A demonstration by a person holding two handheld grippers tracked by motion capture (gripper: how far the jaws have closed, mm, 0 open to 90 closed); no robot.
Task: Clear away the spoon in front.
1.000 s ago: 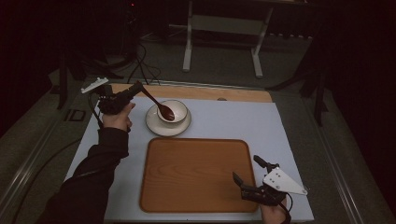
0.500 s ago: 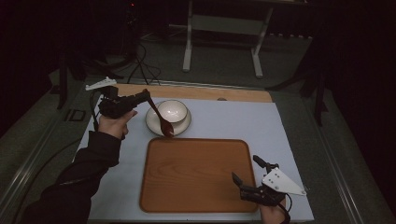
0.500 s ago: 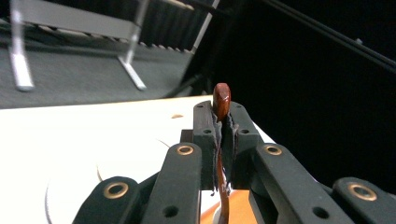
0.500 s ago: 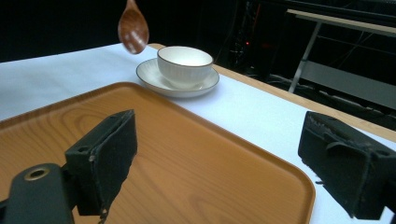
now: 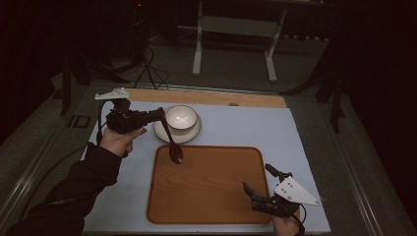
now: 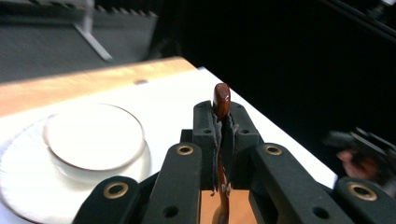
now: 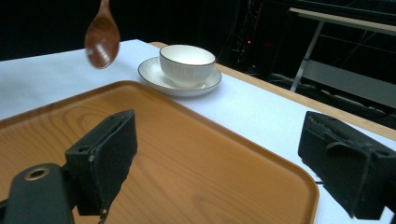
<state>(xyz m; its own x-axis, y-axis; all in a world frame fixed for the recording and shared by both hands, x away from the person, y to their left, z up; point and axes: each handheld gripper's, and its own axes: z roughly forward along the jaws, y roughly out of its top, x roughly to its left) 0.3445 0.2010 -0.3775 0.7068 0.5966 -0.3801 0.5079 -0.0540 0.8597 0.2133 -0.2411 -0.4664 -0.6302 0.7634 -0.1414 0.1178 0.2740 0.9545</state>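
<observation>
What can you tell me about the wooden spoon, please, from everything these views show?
The wooden spoon is dark reddish-brown and glossy, with a slim handle and an oval bowl. It hangs bowl-down in the air, handle slanting up to the left gripper, whose fingers are shut on the handle, its tip poking out above them. Its bowl is over the far left edge of the wooden tray, clear of it, beside the white bowl on its saucer. Nothing else touches it.

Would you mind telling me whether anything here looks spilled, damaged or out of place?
Nothing stands out. The bowl sits upright on its saucer, the wooden tray lies flat, and the left claw holds the wooden spoon above the tray's corner.
</observation>
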